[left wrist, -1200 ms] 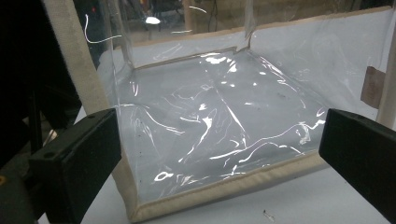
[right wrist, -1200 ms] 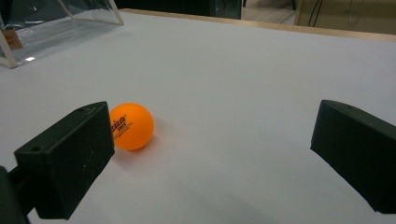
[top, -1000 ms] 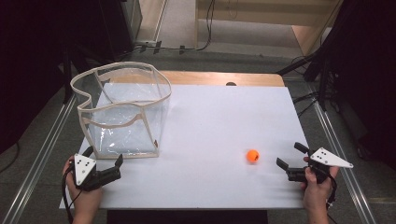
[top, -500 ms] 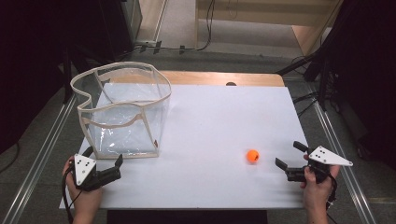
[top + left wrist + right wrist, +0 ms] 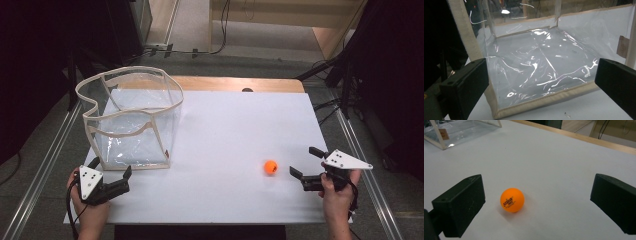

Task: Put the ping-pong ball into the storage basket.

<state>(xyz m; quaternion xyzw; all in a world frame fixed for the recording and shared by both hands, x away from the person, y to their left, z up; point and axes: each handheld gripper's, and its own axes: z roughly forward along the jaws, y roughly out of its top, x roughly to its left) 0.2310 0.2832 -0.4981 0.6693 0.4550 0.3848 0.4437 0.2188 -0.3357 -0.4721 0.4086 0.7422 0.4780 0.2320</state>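
High view shows the white-topped desk (image 5: 220, 125) with a wooden far edge carrying a large clear plastic box-shaped bag with cream fabric trim (image 5: 131, 120) at its left, open at the top and standing upright, and a small orange table-tennis ball (image 5: 270, 167) alone on the bare surface toward the near right. The right tool (image 5: 306, 170) rests low over the desk just to the right of that ball, its jaws pointing leftward at it; the left tool (image 5: 111, 175) sits at the near left, just in front of the bag and well apart from the ball. So the right hand is plainly the nearer one, and the ball lies straight ahead of its jaws, with nothing between.

Right gripper view confirms this: the ball (image 5: 512, 200) sits on the desk just beyond the jaw tips, closer to the left-hand jaw than to the other, touching neither. Both jaws of the right tool (image 5: 536, 202) stand wide apart and hold nothing. A short push forward, I judge, would bring the ball between them.

Left gripper view has the left tool (image 5: 541, 82) spread wide too, empty, facing the bag's crinkled, glossy transparent wall (image 5: 541, 65).

Round, smooth and matt orange, the ball bears small dark printed lettering; it would likely roll at a glancing touch.
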